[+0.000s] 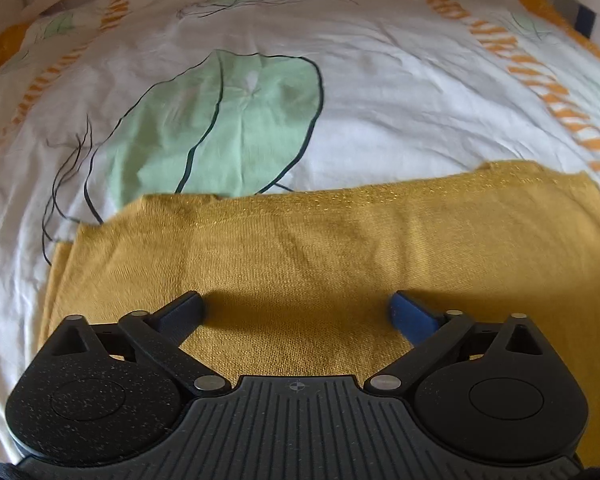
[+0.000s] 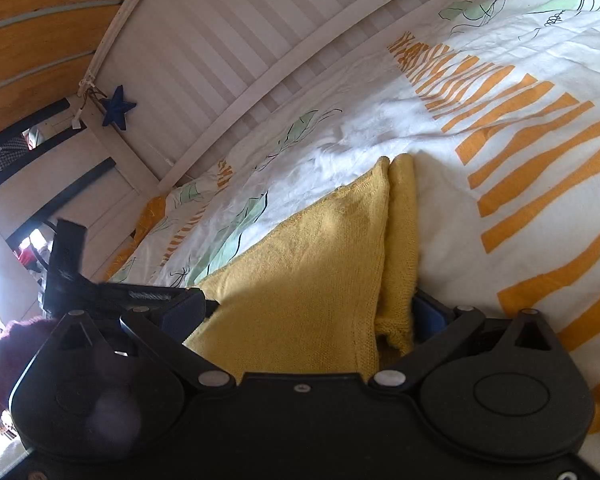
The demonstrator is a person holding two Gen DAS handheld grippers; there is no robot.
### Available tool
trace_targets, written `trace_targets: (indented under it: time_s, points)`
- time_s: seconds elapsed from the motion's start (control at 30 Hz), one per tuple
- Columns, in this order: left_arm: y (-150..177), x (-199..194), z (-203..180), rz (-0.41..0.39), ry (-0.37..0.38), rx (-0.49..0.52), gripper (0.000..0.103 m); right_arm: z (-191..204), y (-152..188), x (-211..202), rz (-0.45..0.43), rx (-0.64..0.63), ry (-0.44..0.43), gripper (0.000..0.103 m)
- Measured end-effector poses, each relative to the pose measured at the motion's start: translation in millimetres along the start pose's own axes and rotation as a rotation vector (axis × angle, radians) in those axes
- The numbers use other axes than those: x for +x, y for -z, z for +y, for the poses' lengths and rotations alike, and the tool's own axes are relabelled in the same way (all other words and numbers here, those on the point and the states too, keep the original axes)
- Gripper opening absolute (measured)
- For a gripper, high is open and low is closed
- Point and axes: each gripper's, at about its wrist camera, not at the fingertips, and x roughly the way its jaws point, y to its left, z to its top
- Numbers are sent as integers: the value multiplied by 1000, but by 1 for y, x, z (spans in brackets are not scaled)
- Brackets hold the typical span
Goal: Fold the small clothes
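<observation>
1. I see a bed under a white duvet (image 1: 380,92) printed with green leaves (image 1: 236,128) and orange stripes (image 2: 512,120).
2. A white slatted rail (image 2: 228,52) runs along the bed.
3. A blue star (image 2: 118,107) hangs on it.
4. Beyond is a wood wall (image 2: 40,8).
5. Bright light falls from the left.

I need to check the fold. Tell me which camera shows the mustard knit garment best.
The left wrist view: the mustard knit garment lies spread flat across the floral bedsheet, far edge and both sides in sight. The right wrist view shows only one end, with a folded edge between the open right hand-held gripper fingers.
</observation>
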Motion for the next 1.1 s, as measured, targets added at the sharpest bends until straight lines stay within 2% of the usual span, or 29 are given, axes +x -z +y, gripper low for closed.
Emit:
trace_targets:
  time_s: [0.17, 0.43, 0.53, 0.73, 0.97, 1.07, 1.1]
  points:
    - [6, -17, 4, -12, 7, -1, 102, -1, 0, 0, -5, 6, -6, 103]
    - [55, -48, -1, 3, 39, 23, 102, -3, 0, 0, -9, 11, -11, 103]
    - [65, -46, -3, 13, 47, 42, 103, -3, -1, 0, -9, 10, -11, 103]
    - [65, -40, 10, 28, 114, -45, 103, -4, -1, 0, -12, 16, -16, 103]
    - [69, -40, 15, 8, 160, -20, 102, -4, -1, 0, -14, 19, -19, 103]
    - [68, -46, 24, 8, 180, -62, 100, -5, -1, -1, -14, 25, -21, 103]
    - [68, -50, 28, 1, 187, -76, 94, -5, -1, -1, -13, 26, -22, 103]
